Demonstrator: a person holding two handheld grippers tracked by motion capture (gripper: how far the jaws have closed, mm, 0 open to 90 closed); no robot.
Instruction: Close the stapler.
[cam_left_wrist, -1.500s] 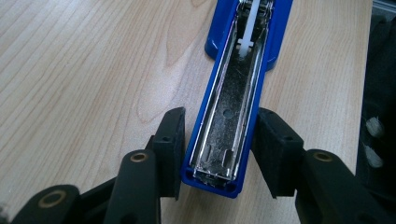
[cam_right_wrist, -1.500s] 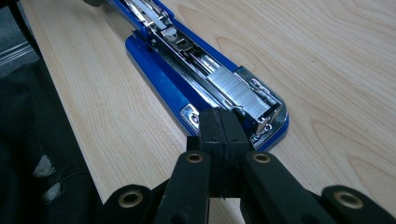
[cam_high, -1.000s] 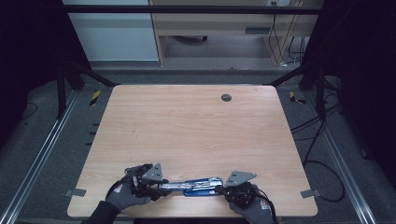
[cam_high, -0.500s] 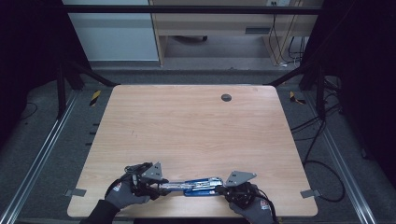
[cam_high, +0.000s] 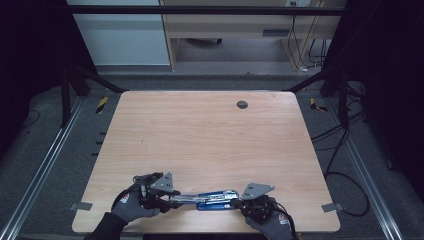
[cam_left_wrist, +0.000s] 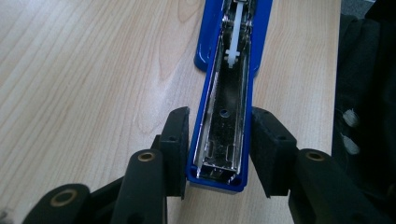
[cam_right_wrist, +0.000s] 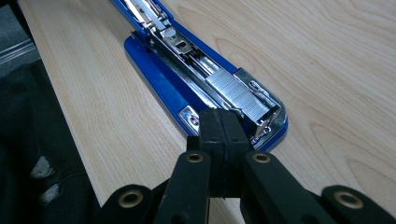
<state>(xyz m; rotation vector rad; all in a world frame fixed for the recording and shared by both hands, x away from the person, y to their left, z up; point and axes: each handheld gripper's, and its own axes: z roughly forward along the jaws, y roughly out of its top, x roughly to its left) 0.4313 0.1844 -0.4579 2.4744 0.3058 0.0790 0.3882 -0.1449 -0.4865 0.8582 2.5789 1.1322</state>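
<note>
Stapler (cam_high: 212, 198) lies opened out flat near the worktop's (cam_high: 210, 135) near edge, between both hands. The left gripper (cam_left_wrist: 219, 140) straddles the end of the blue lid, whose metal channel faces up; its jaws have just been closing, one pad touching the lid's side, the other just beside it with a thin gap. The right gripper (cam_right_wrist: 223, 140) is clenched, pads pressed together with nothing between, tips at the base's front end, just before a staple strip (cam_right_wrist: 238, 95).

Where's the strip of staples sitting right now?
In the right gripper view the staple strip lies in the opened blue stapler's magazine at its near end, just beyond the shut right tool, near the table's front edge.
</note>
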